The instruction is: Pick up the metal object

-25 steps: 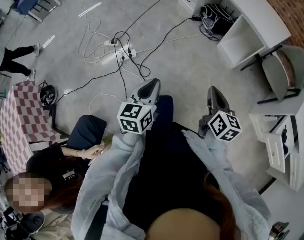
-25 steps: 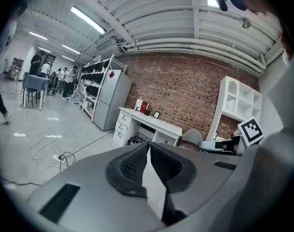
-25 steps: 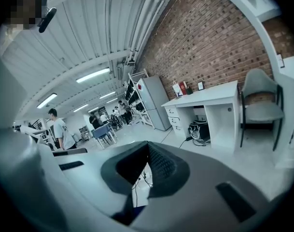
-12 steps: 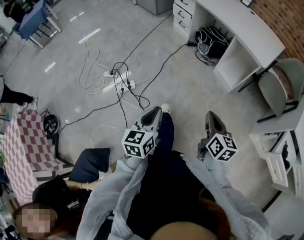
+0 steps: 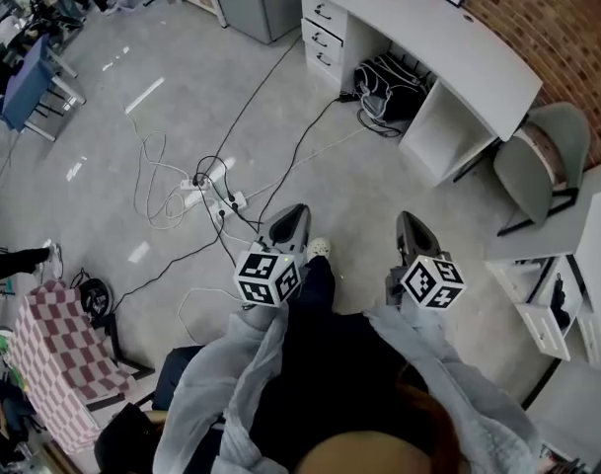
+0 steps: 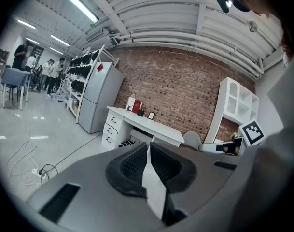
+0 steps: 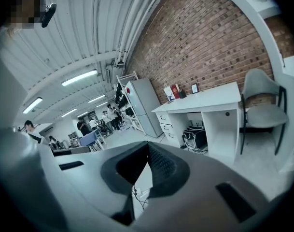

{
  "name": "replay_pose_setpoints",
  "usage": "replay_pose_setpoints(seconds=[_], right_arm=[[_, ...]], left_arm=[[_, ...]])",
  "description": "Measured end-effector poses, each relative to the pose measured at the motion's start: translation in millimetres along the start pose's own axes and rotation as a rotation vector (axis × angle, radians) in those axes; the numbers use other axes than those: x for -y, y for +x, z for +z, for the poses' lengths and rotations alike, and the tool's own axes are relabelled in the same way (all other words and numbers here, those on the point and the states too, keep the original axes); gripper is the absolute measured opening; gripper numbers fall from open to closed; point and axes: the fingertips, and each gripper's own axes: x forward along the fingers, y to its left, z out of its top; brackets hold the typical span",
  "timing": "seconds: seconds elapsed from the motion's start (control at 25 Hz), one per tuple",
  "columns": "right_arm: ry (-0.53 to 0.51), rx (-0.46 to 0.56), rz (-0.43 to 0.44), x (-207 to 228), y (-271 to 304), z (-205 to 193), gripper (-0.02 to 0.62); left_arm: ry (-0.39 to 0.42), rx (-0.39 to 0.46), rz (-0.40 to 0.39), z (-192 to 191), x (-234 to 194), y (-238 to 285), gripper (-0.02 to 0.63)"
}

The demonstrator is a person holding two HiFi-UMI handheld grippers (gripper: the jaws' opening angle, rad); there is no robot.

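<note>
No metal object can be made out in any view. In the head view my left gripper (image 5: pixel 292 215) and right gripper (image 5: pixel 407 220) are held side by side in front of the person's body, above the grey floor, both pointing toward the white desk (image 5: pixel 448 38). Each carries its marker cube. In the left gripper view the left gripper (image 6: pixel 147 146) has its tips together with nothing between them. The right gripper view shows the right gripper (image 7: pixel 147 144) likewise shut and empty, aimed at the desk (image 7: pixel 200 100) and brick wall.
Cables and a power strip (image 5: pixel 211 194) trail over the floor ahead on the left. A black bag (image 5: pixel 391 72) lies under the desk, a grey chair (image 5: pixel 545 156) stands at its right end, and a white shelf unit (image 5: pixel 566 299) is at the right. A checkered cloth (image 5: pixel 53 358) is at the lower left.
Both grippers and the head view have travelled forward over the floor toward the desk. The seated person at the lower left has slid out of view. Both jaws stay closed.
</note>
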Motion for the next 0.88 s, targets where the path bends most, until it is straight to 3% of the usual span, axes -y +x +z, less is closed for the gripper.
replay_pose_setpoints(seconds=[0.48, 0.88], right_arm=[[0.021, 0.034, -0.038, 11, 117, 61, 0.006], [0.081, -0.004, 0.028, 9, 181, 76, 0.006]], left_arm=[[0.017, -0.008, -0.061, 59, -65, 118, 0.037], [0.018, -0.022, -0.074, 80, -91, 163, 0.037]])
